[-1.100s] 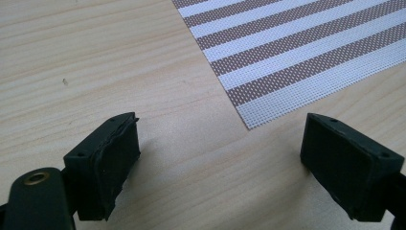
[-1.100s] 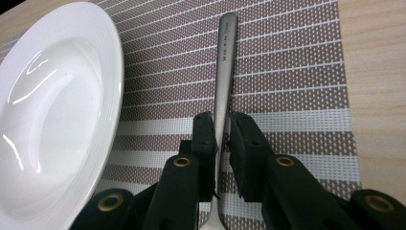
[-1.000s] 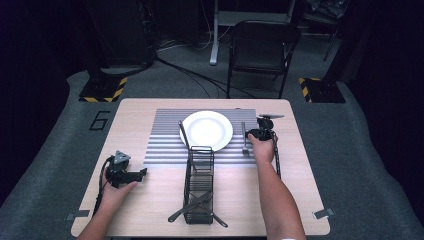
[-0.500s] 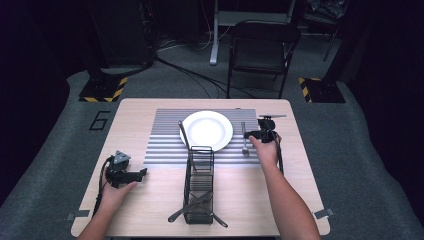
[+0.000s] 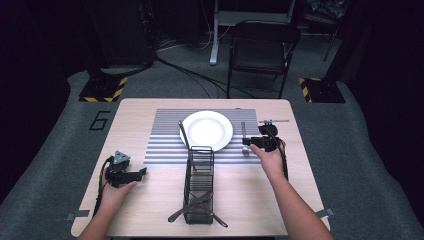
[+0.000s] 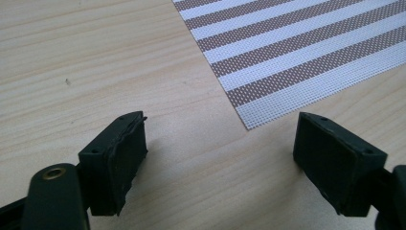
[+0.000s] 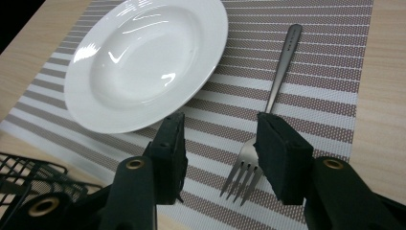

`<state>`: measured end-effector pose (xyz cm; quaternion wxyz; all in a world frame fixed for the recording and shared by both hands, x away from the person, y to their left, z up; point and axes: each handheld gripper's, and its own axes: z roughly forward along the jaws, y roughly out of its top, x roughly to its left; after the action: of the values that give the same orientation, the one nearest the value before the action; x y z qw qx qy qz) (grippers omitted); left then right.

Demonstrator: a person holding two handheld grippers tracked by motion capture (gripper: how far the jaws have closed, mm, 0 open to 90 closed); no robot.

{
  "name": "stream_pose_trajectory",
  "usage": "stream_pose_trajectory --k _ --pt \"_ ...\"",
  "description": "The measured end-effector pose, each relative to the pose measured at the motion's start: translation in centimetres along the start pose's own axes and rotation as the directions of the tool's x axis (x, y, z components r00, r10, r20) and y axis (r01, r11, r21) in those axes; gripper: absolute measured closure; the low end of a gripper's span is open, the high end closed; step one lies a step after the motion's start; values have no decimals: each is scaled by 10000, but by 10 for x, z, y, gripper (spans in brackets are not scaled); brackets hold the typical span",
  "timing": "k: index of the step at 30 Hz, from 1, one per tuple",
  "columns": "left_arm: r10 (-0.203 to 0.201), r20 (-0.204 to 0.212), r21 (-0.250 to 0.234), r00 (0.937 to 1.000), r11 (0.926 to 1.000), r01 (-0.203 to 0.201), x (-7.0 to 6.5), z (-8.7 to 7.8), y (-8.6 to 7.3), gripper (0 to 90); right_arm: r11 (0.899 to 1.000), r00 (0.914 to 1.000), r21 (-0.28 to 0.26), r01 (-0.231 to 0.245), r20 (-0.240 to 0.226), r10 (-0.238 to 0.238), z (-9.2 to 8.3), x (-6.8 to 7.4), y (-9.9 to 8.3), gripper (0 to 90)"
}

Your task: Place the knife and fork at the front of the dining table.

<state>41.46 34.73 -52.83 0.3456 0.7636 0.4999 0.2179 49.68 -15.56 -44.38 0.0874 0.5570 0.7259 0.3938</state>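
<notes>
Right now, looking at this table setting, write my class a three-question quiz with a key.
1. True or false: the right claw is clamped on the fork.
2. Which lies between the fork and the knife? A) plate B) cup C) napkin
3. Fill in: the plate sits on a striped ____.

Key
1. False: the jaws have just been opening and the fork lies free on the placemat, tines between the pads.
2. A
3. placemat
</notes>
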Motion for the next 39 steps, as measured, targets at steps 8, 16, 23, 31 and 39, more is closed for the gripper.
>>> stream_pose_trajectory --k 8,16,23,31,39 --pt "-86 -41 -115 10000 9999 85 -2 -2 0 294 9988 9989 -240 433 -152 -437 -20 10 -11 509" --pt "-178 183 173 9997 9997 175 -4 -6 2 368 9946 9953 -378 969 61 -967 -31 19 -24 500" --pt "-157 266 78 9995 9998 155 -8 -12 5 397 9878 9877 -228 1539 314 -1531 -39 22 -45 513" --pt "-59 557 -213 9984 9997 71 -16 -20 11 405 9868 9859 -208 1604 520 -1591 -44 23 -73 510" --pt "148 733 -289 9972 9995 -127 -26 -25 20 408 9889 9873 -279 1462 676 -1440 -39 15 -92 507"
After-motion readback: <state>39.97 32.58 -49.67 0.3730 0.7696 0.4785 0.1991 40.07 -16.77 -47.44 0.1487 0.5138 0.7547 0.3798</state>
